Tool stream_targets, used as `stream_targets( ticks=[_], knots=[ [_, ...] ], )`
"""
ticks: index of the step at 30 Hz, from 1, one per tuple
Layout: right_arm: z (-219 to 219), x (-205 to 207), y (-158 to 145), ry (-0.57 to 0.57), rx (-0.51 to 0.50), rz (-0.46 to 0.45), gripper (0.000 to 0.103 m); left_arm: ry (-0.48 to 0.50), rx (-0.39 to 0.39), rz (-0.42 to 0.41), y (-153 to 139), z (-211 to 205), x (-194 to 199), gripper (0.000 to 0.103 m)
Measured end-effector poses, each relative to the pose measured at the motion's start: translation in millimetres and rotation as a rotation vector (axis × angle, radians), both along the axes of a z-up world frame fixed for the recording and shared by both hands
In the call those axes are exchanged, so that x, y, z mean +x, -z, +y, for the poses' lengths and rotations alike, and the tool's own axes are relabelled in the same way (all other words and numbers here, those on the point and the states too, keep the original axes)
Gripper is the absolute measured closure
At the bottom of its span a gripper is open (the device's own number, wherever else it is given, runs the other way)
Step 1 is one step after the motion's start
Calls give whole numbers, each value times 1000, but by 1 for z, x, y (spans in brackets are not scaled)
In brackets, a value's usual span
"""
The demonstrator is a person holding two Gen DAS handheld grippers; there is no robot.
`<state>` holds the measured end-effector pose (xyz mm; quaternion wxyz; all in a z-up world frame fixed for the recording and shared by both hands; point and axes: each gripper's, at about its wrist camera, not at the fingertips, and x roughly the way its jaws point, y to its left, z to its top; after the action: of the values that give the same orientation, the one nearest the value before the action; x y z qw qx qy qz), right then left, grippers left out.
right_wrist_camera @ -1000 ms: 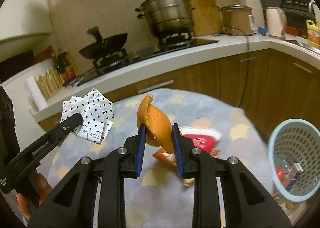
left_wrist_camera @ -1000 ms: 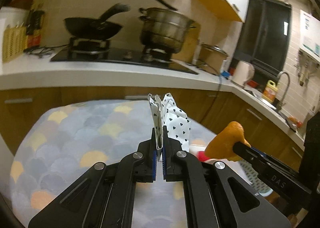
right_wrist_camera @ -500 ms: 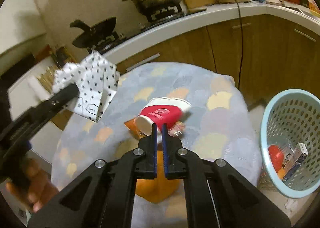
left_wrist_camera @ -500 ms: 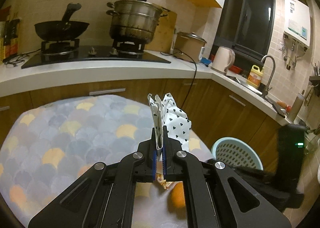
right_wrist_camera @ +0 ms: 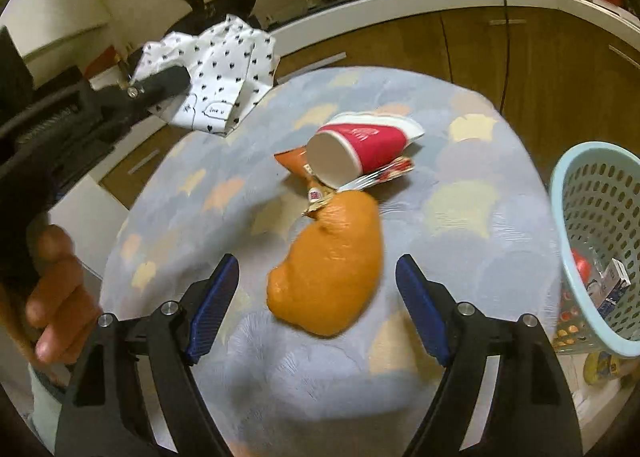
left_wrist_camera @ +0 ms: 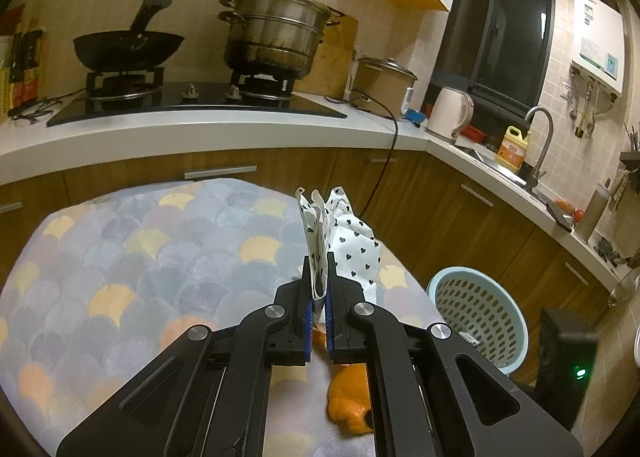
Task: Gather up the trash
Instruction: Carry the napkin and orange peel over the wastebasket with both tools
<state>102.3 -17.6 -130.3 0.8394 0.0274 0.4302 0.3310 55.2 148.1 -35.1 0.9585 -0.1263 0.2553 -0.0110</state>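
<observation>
My left gripper [left_wrist_camera: 318, 269] is shut on a white paper wrapper with black hearts [left_wrist_camera: 344, 241], held up above the table; the wrapper also shows in the right wrist view [right_wrist_camera: 220, 69]. My right gripper [right_wrist_camera: 318, 281] is open, its jaws wide on either side of an orange peel [right_wrist_camera: 332, 269] that lies on the table. The peel also shows in the left wrist view [left_wrist_camera: 348, 401]. A red paper cup [right_wrist_camera: 360, 149] lies on its side on a snack wrapper [right_wrist_camera: 296, 159] just beyond the peel. A light blue trash basket [right_wrist_camera: 600, 241] stands to the right, also in the left wrist view [left_wrist_camera: 476, 313].
The round table has a scale-patterned cloth [left_wrist_camera: 140, 257]. The basket holds some trash [right_wrist_camera: 608, 285]. Behind run a kitchen counter [left_wrist_camera: 200, 129] with a wok [left_wrist_camera: 124, 49], a steamer pot [left_wrist_camera: 276, 41], a kettle [left_wrist_camera: 448, 113] and a sink tap [left_wrist_camera: 540, 137].
The right gripper has opened and let go of the orange peel, which now lies on the table. The left gripper still holds the heart-patterned wrapper and has turned right toward the basket.
</observation>
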Motion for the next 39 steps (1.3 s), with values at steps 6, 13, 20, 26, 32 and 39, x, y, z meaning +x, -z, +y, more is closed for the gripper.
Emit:
stream_targets(
  ticks=[6, 13, 20, 26, 32, 39],
  knots=[
    [2, 5, 6, 8, -9, 31, 68, -1, -4, -4, -4, 2, -3, 100],
    [-41, -12, -40, 86, -12, -134, 73, 53, -8, -10, -12, -23, 6, 100],
    [-138, 9, -62, 312, 57, -162, 73, 174, 47, -2, -20, -88, 29, 100],
    [-212, 24, -54, 539, -9, -152, 73, 265, 96, 51, -10, -150, 64, 100],
    [-253, 39, -30, 645, -71, -103, 73, 360, 107, 119, 12, -207, 99, 100],
    [-280, 59, 3, 697, -81, -3, 70, 422, 154, 221, 48, -254, 136, 95]
  ],
)
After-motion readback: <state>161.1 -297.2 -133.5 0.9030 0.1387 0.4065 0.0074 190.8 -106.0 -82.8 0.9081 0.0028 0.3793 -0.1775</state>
